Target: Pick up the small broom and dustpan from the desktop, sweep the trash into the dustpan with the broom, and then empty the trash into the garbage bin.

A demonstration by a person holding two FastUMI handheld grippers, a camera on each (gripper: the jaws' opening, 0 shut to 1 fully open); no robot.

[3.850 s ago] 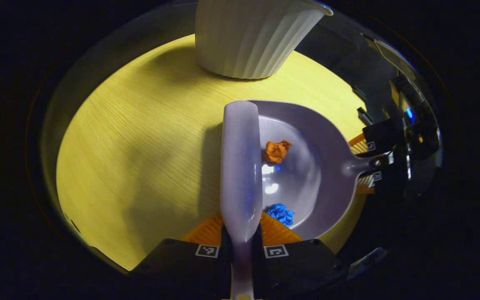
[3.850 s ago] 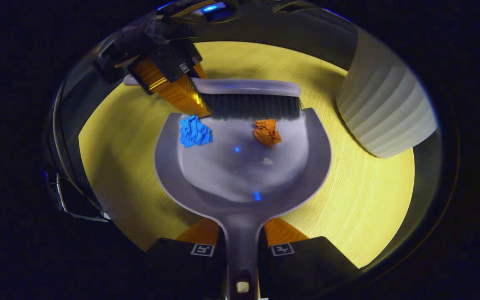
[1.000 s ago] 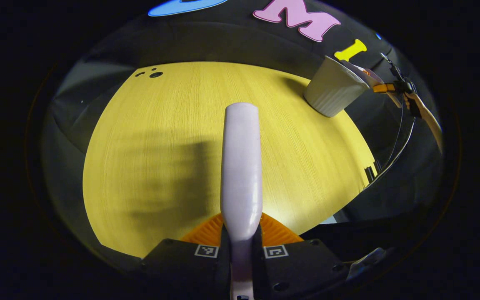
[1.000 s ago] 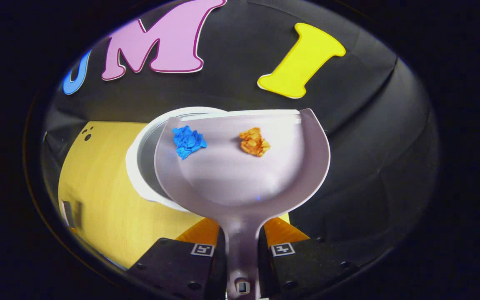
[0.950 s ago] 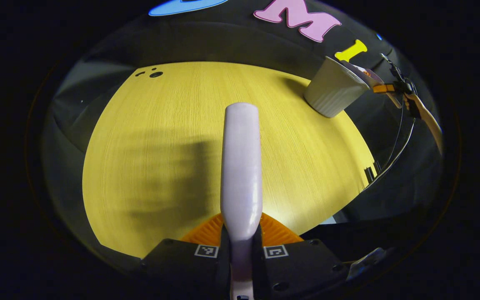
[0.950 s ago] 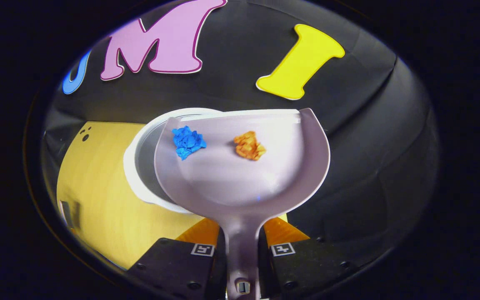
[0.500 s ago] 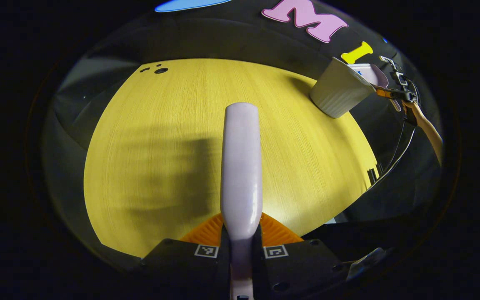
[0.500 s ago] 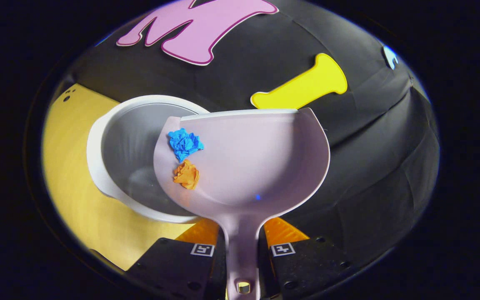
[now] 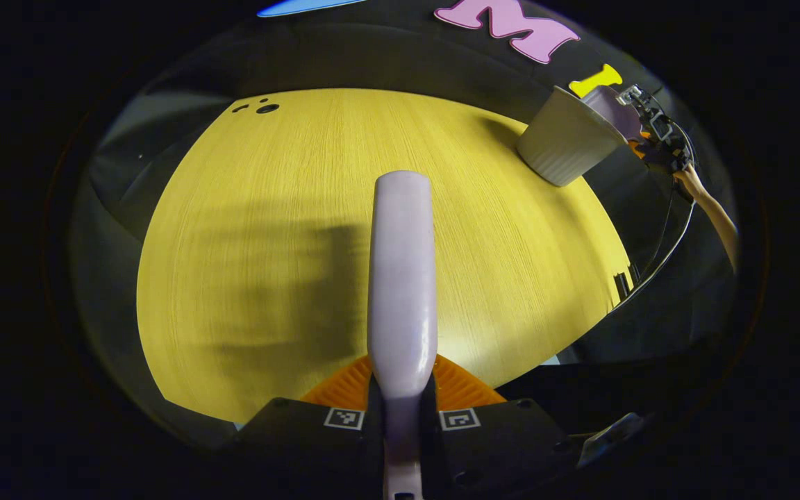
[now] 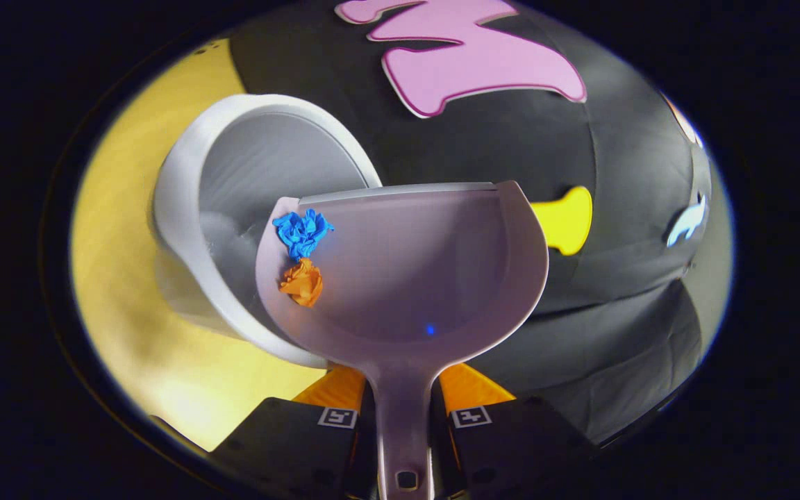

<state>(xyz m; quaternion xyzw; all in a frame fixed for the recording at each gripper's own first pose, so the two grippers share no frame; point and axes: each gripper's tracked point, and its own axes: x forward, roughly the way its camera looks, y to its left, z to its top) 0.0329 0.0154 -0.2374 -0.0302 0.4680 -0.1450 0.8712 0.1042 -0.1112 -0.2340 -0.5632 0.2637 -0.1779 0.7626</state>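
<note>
Here, in the right gripper view, the yellow wood-grain desktop [image 10: 129,333] fills the left edge, and the white ribbed garbage bin [image 10: 185,229] stands on it with its open mouth showing. Just right of the bin, the pale lilac dustpan [image 10: 435,278] is held in the air, rolled toward its left side, so that its left rim overlaps the bin's mouth. Its handle runs straight back from the pan, down between the fingers of the right gripper [image 10: 403,417], whose jaws are clamped on it; the pan's open lip points away from the camera, toward the black cloth wall [image 10: 622,298]. Against the pan's left wall lie the blue paper wad [image 10: 301,232] and, just below it and about touching, the orange paper wad [image 10: 301,282]; both are inside the pan.

In the left gripper view, the broom [image 9: 402,278] has its long axis pointing straight ahead over the desktop, well clear of the bin at upper right. The left gripper [image 9: 402,410] has its jaws closed tight on the broom's handle. Each gripper carries small square black-and-white markers; nothing on them reads as text.
</note>
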